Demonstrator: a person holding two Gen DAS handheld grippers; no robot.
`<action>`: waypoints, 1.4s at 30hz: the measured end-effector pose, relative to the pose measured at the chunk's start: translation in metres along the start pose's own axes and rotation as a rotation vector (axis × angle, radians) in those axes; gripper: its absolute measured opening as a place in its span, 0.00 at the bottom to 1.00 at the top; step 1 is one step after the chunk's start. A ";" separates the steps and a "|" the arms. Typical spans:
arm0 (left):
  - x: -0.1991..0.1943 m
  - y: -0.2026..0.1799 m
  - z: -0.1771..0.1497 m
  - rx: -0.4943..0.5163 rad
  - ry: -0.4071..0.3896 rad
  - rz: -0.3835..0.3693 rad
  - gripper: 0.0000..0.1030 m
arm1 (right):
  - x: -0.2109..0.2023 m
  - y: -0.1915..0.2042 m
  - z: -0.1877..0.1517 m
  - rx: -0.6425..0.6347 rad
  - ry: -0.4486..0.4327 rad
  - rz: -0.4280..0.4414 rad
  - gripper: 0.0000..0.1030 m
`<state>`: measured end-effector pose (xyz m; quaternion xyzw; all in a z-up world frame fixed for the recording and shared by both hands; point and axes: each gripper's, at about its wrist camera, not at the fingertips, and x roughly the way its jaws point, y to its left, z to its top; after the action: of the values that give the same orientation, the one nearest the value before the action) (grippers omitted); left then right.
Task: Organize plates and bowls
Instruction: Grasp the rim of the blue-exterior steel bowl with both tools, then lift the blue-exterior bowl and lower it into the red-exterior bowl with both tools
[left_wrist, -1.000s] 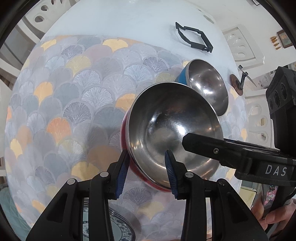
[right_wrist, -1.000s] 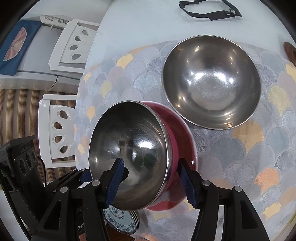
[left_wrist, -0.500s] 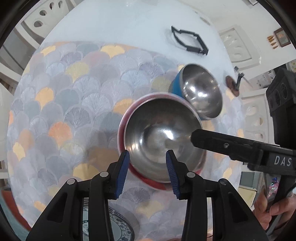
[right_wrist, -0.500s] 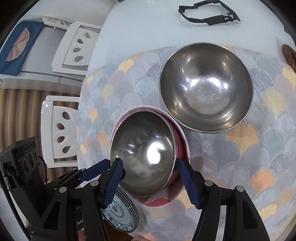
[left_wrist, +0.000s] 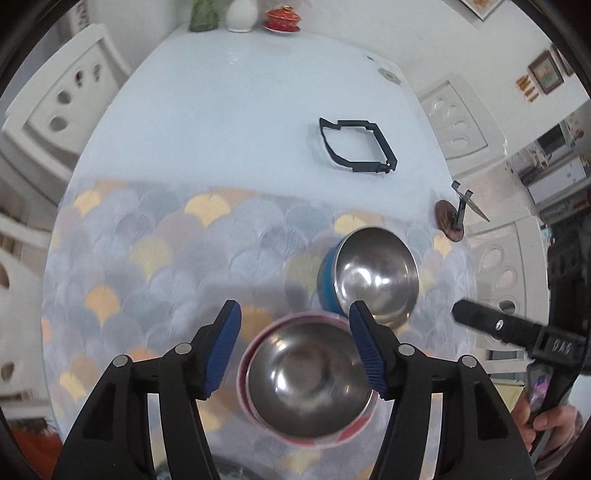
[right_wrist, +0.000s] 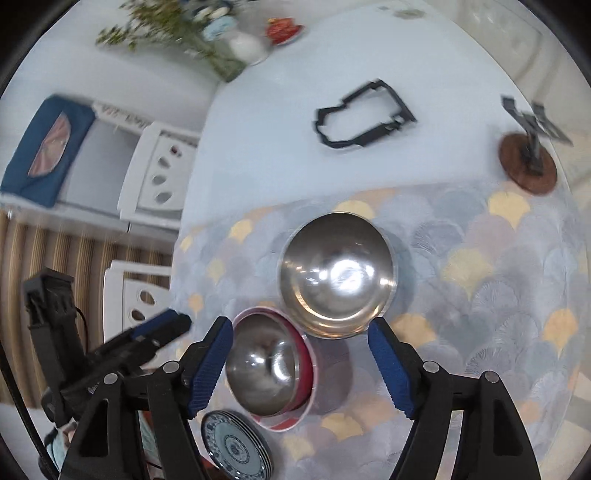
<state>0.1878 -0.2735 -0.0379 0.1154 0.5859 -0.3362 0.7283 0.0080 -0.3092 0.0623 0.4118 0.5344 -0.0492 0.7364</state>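
A steel bowl nested in a red bowl (left_wrist: 308, 380) (right_wrist: 266, 365) rests on the patterned cloth. Just beyond it stands a blue bowl (left_wrist: 373, 277) (right_wrist: 336, 273) with a steel inside. A stack of blue-patterned plates (right_wrist: 236, 446) lies at the table's near edge. My left gripper (left_wrist: 295, 347) hovers above the red bowl. Its jaws are opening and its pads are clear of the rim. My right gripper (right_wrist: 299, 369) hangs over the gap between the two bowls, jaws also opening, gripping nothing. Each gripper shows in the other's view: the right gripper (left_wrist: 517, 332), the left gripper (right_wrist: 159, 332).
A black plastic frame (left_wrist: 358, 147) (right_wrist: 362, 114) lies on the bare tabletop beyond the cloth. A brown coaster with a small stand (left_wrist: 448, 221) (right_wrist: 528, 166) sits near the right edge. White chairs (left_wrist: 55, 99) ring the table. A vase and a red lidded dish (left_wrist: 282, 18) stand at the far end.
Both grippers let go of the steel bowl's rim, widened their jaws and drew up and back. The bowl, tilted before, now sits level in the red one.
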 end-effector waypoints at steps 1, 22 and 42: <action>0.007 -0.005 0.005 0.014 0.011 0.001 0.57 | 0.004 -0.006 0.001 0.023 0.005 0.006 0.71; 0.133 -0.044 0.023 0.108 0.263 -0.016 0.56 | 0.088 -0.078 0.028 0.197 0.090 0.023 0.71; 0.151 -0.047 0.021 0.133 0.275 -0.054 0.26 | 0.093 -0.066 0.036 0.111 0.008 -0.101 0.44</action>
<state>0.1878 -0.3738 -0.1621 0.1926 0.6593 -0.3748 0.6227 0.0405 -0.3413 -0.0482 0.4248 0.5541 -0.1143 0.7067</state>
